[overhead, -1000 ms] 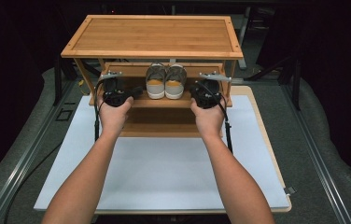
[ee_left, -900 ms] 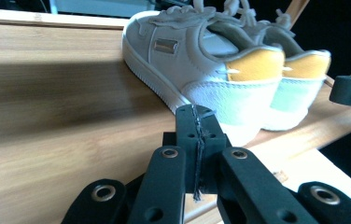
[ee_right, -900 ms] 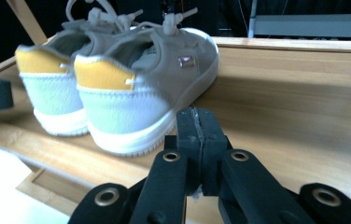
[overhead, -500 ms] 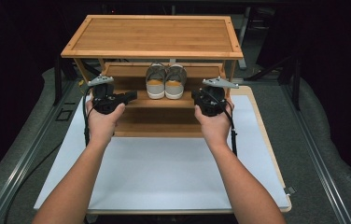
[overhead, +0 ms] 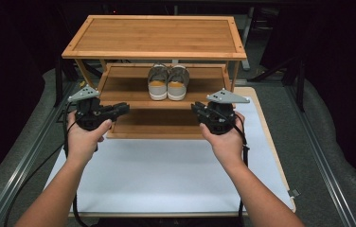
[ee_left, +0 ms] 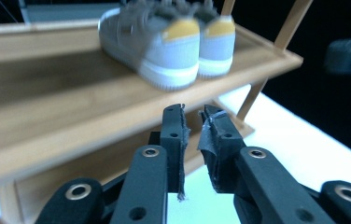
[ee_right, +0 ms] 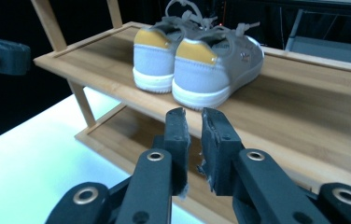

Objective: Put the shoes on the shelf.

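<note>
A pair of grey canvas sneakers with yellow heel tabs and white soles (overhead: 168,82) stands side by side, touching, on the middle shelf of a three-tier bamboo shoe rack (overhead: 157,38), about midway between its left and right posts. Their long axes run near to far: the heels face the near edge of the shelf and the toes point to the far side, laces up. The rack rests at the far end of a white mat (overhead: 166,175) on the table. The left gripper (overhead: 119,109), held in the person's left hand (overhead: 84,139), hangs in front of the rack to the left of the shoes, its tips aimed rightward toward the shelf edge; in the left gripper view its black jaws stand almost together with only a thin slit between the worn pads, gripping nothing and touching nothing. The right gripper (overhead: 196,108), in the right hand (overhead: 224,142), hangs to the right of the shoes at a like height, aimed leftward; its jaws likewise stand nearly closed with a narrow gap, empty, clear of shelf and sneakers
</note>
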A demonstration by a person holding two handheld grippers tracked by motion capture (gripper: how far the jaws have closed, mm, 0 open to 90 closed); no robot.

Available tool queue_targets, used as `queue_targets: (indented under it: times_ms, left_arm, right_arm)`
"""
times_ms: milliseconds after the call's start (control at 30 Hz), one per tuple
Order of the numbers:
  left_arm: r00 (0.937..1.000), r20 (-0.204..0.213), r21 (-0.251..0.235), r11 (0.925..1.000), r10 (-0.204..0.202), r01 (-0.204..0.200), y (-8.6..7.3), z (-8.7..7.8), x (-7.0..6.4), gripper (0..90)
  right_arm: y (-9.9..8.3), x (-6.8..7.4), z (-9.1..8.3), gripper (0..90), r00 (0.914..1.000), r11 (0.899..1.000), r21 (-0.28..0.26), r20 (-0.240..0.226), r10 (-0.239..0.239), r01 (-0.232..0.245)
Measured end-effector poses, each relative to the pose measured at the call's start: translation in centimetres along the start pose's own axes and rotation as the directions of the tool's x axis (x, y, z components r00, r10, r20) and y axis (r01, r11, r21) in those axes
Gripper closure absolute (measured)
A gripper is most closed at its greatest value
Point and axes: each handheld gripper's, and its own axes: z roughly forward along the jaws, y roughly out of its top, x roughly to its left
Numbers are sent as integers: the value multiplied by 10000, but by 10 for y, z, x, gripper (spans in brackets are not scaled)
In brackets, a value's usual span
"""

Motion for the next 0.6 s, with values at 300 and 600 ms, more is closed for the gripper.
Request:
queue_targets:
  times_ms: [300, 600]
  left_arm:
    - [9994, 238, 519, 9983, 242, -254, -28, -19, 4, 642]
    - [9998, 147, 579, 9982, 118, -126, -58, -27, 11, 560]
  right_arm:
    - [-23, -8, -22, 665, 9995, 9985, 452, 19, -311, 309]
    - [-56, -16, -38, 609, 9998, 9960, 882, 73, -170, 163]
